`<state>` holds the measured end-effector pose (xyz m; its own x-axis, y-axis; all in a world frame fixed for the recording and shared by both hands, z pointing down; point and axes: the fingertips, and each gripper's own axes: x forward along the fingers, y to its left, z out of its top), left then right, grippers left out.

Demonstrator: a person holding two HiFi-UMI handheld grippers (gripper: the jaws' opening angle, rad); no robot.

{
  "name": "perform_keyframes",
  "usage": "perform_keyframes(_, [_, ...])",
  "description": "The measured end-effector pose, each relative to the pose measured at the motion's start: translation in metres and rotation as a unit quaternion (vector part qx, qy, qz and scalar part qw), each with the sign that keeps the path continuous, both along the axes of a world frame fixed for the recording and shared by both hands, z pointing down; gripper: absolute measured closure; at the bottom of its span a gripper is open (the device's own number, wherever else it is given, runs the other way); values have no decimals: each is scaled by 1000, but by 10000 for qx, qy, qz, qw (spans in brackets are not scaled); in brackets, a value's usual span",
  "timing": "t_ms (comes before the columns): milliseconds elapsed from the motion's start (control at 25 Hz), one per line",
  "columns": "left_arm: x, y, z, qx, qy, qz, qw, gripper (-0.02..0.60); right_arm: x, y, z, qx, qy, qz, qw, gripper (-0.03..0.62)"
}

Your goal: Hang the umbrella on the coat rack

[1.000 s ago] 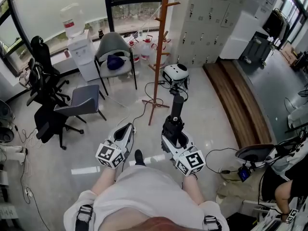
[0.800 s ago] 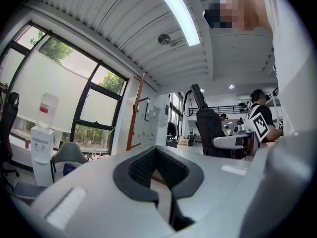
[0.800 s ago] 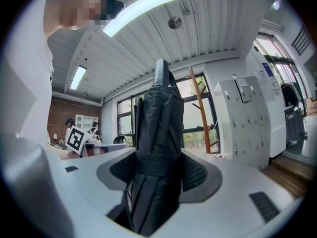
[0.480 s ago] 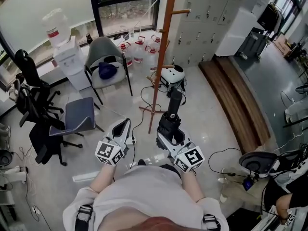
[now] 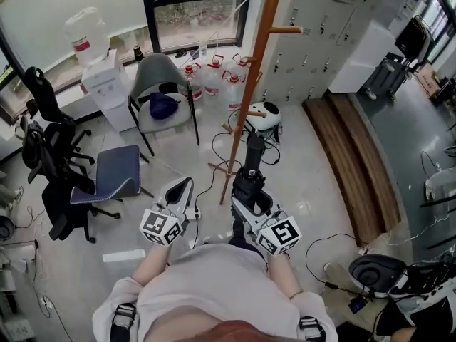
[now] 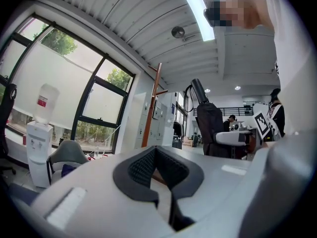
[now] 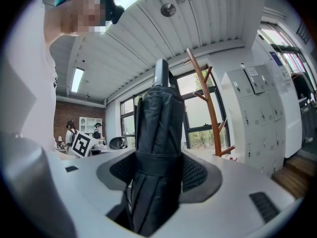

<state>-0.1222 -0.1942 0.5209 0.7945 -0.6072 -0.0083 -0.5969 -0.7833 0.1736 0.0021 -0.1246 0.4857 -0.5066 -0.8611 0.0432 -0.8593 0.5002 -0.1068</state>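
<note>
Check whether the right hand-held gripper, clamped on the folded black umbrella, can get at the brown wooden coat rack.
Probably yes. The right hand-held gripper holds the folded black umbrella close before the brown wooden coat rack, with nothing standing between them; its pegs seem to sit higher, though.

umbrella (image 5: 252,164): right of coat rack (image 5: 246,105) (close by) | lockers (image 5: 320,34): behind coat rack

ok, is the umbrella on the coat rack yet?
No, the folded umbrella is clamped in the right gripper, and the coat rack stands apart beyond it.
</note>
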Motion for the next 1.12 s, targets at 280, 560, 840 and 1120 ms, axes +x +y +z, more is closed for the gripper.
perform_keyframes(280, [40, -50, -8, 80, 60, -506, 9987, 581, 39, -53, 2, 31, 205, -599, 9980, 344])
perform_keyframes(560, [81, -89, -18, 236, 91, -1078, 9938, 581, 81, -94, 4, 43, 163, -1316, 9912, 344])
perform_keyframes(840, [83, -103, -21, 292, 8, -1730, 9845, 581, 92, -125, 5, 134, 193, -2019, 9791, 344])
perform_keyframes(1120, [50, -111, -21, 245, -74, -2126, 9768, 581, 66, -147, -1, 190, 32, -2404, 9705, 342])
